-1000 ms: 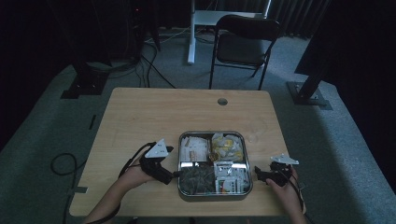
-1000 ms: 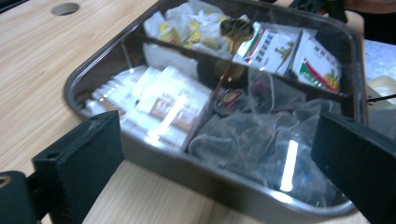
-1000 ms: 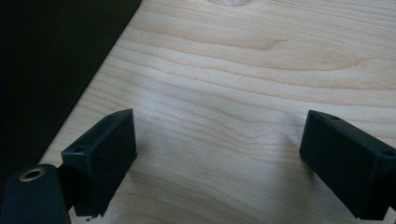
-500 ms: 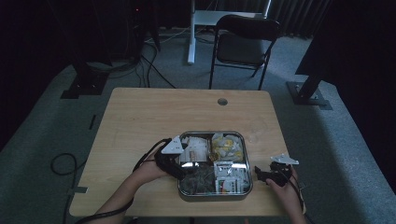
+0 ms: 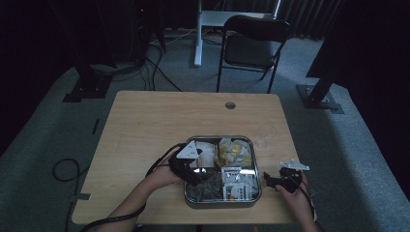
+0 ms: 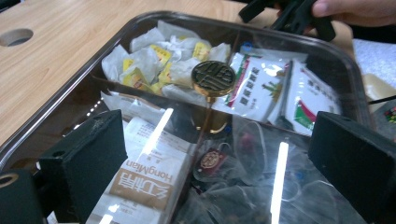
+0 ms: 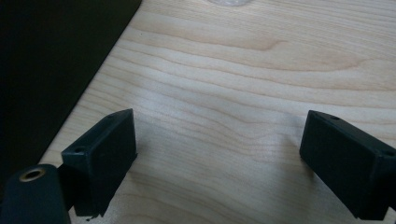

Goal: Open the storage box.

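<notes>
A metal box with a clear lid stands near the table's front edge. A gold knob sits at the lid's centre. Under the lid lie yellow-and-white wrapped packets, white printed sachets and a brown-labelled sachet. My left gripper hovers over the box's left half, open, its jaws wide apart just short of the knob, as the left gripper view shows. My right gripper rests right of the box, open over bare wood.
The wooden table has a round cable hole at its far edge. A black chair and a white desk leg stand beyond it. Cables lie on the grey floor to the left.
My left gripper has moved right, from the table beside the box to above the box's lid. The right gripper has stayed in place.
</notes>
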Demonstrator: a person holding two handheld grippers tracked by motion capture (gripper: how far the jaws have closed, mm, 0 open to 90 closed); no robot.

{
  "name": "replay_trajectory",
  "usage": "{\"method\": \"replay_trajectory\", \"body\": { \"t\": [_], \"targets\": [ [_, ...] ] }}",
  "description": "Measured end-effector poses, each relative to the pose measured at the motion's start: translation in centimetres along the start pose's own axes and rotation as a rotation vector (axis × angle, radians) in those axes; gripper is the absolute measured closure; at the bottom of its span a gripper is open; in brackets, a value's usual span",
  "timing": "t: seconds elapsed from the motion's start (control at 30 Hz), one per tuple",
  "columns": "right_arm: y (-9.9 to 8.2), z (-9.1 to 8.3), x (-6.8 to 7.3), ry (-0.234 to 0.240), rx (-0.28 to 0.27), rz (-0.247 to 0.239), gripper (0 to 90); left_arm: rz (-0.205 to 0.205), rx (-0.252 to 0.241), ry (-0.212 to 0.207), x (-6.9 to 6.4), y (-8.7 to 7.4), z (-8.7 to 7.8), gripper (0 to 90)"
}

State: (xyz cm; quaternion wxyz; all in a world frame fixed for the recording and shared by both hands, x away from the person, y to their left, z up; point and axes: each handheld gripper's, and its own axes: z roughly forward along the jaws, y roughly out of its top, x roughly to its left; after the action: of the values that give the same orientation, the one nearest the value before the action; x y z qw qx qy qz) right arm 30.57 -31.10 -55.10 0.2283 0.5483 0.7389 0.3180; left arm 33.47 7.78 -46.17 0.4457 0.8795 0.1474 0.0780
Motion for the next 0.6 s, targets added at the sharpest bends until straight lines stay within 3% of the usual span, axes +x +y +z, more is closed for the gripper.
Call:
{"method": "replay_trajectory", "body": {
  "t": [0.37, 0.43, 0.6],
  "targets": [
    [0.0, 0.0, 0.0, 0.001, 0.0, 0.001, 10.2, 0.02, 0.034, 0.007, 0.3, 1.3, 2.2, 6.6],
    [0.0, 0.0, 0.0, 0.001, 0.0, 0.001, 10.2, 0.025, 0.033, 0.005, 0.3, 1.4, 2.3, 13.7],
    [0.0, 0.0, 0.0, 0.0, -0.001, 0.001, 10.2, 0.025, 0.034, -0.024, 0.3, 2.3, 3.4, 18.3]
  ]
}}
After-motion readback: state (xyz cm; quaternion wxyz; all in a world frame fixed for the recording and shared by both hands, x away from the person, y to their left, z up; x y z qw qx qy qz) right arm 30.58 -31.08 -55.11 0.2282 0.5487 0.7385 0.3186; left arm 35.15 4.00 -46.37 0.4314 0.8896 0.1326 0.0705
